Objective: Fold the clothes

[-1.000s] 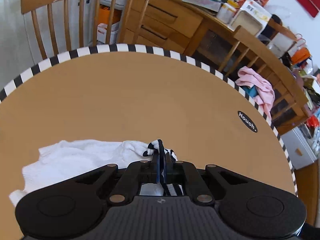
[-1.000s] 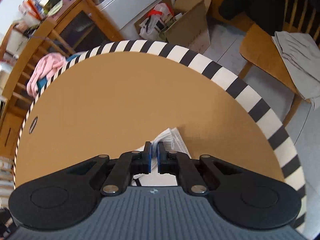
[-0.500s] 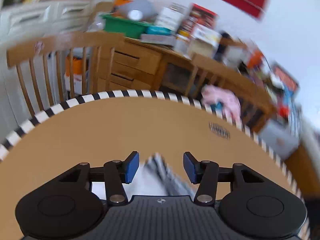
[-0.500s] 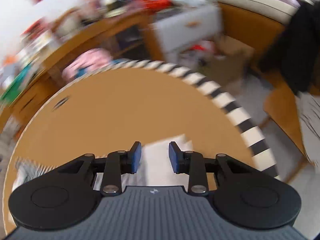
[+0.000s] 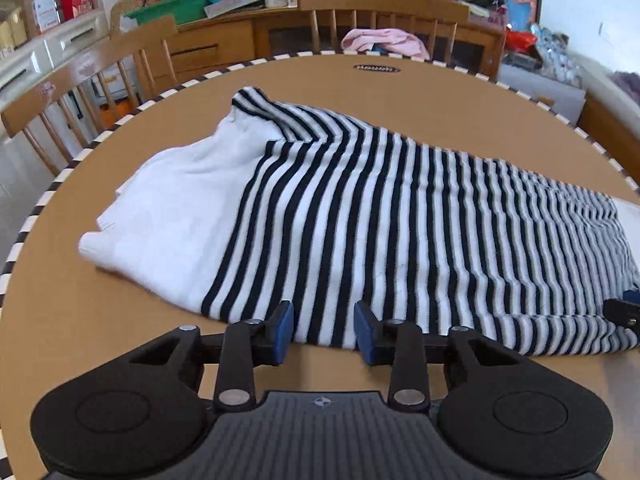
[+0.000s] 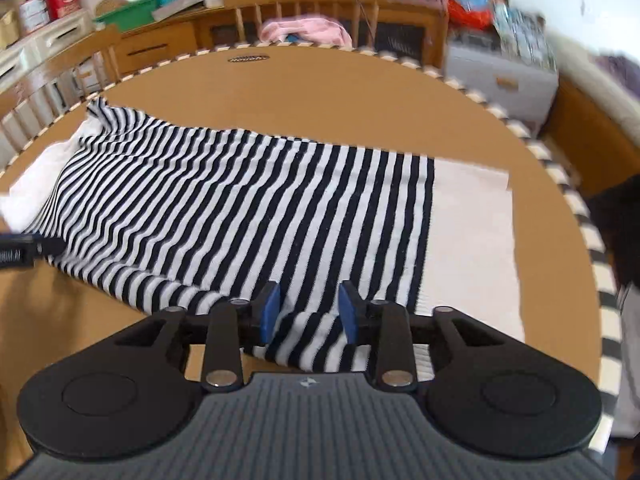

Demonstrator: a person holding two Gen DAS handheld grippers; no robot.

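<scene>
A black-and-white striped garment (image 5: pixel 380 208) with white parts (image 5: pixel 176 216) lies spread flat on the round wooden table (image 5: pixel 120 340). My left gripper (image 5: pixel 324 332) sits at the garment's near hem. Its jaws are closing, the striped edge lies between the blue pads, and they do not press on it. In the right wrist view the same garment (image 6: pixel 240 208) ends in a white band (image 6: pixel 468 240). My right gripper (image 6: pixel 310 316) is open over a small fold of the striped hem. Each gripper's tip shows at the edge of the other view, the right gripper (image 5: pixel 624 308) and the left gripper (image 6: pixel 24 248).
The table has a black-and-white striped rim (image 5: pixel 52 188). Wooden chairs (image 5: pixel 100 68) stand behind it, one holding a pink cloth (image 5: pixel 384 40). A cluttered wooden sideboard (image 5: pixel 224 40) lines the wall. A grey drawer box (image 6: pixel 500 80) stands at the far right.
Both grippers were shut on the garment's edge, then opened and let it go. They swung back across the table and now sit at its near hem, with the garment spread out in front.
</scene>
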